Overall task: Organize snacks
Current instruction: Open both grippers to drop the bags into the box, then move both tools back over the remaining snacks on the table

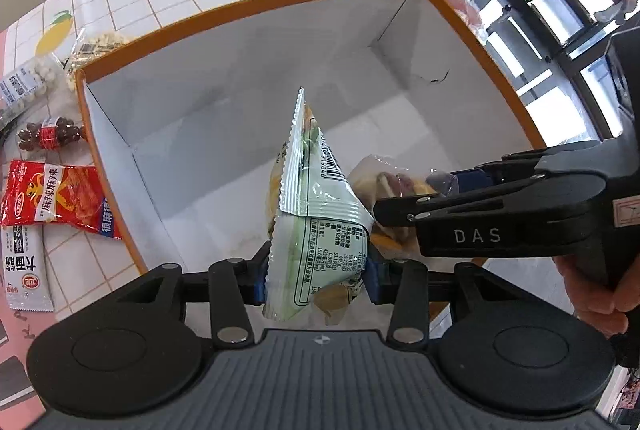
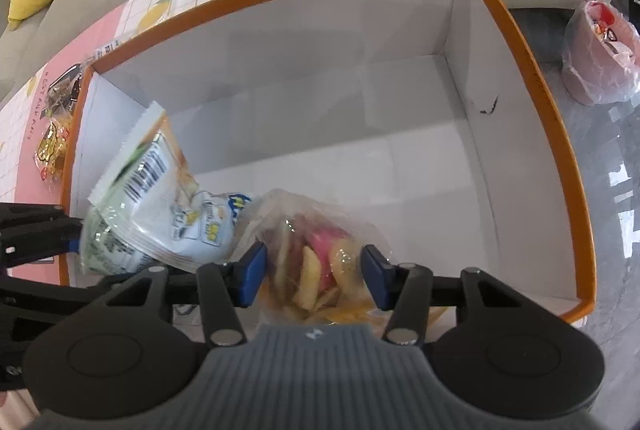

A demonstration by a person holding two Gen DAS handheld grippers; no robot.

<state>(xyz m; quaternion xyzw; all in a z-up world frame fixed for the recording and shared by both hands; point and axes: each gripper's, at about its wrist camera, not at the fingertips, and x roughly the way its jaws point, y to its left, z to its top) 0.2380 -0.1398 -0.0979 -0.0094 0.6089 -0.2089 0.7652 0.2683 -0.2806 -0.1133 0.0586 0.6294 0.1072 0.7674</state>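
Snacks hang over the white, orange-rimmed box (image 1: pixel 224 118): the left gripper (image 1: pixel 316 276) pinches a pale green foil packet (image 1: pixel 320 230), light, crinkly, slippery. Beside it, the right gripper (image 2: pixel 314 280) clamps a soft clear bag of fragile mixed crisps (image 2: pixel 316 250), best held gently near its bunched top.

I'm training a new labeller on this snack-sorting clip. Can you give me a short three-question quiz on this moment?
1. True or false: the left gripper holds a pale green packet above the orange-rimmed box.
2. What does the right gripper hold? A) red spicy packet B) clear bag of mixed snacks C) nothing
3. Is any snack lying on the box floor yet?

Key: 1 true. 2 B, the clear bag. 3 None visible.
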